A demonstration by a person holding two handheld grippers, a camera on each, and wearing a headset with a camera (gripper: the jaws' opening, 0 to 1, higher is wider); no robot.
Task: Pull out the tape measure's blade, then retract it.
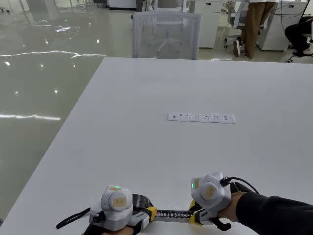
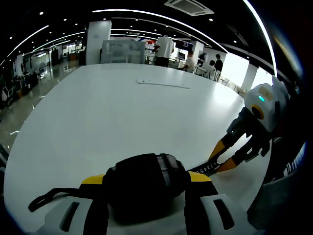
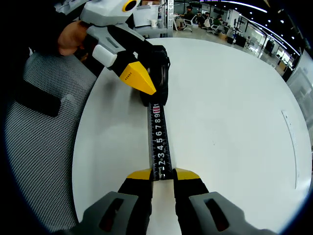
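Pinching the blade, right gripper faces tape measure.

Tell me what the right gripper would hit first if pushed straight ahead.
Probably the tape measure's case, straight along the blade the right gripper pinches, or the left gripper clamped on it; depth is unclear.

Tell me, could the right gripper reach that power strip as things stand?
Probably not right now: nothing on the table blocks the power strip, but the right gripper is shut on the blade.
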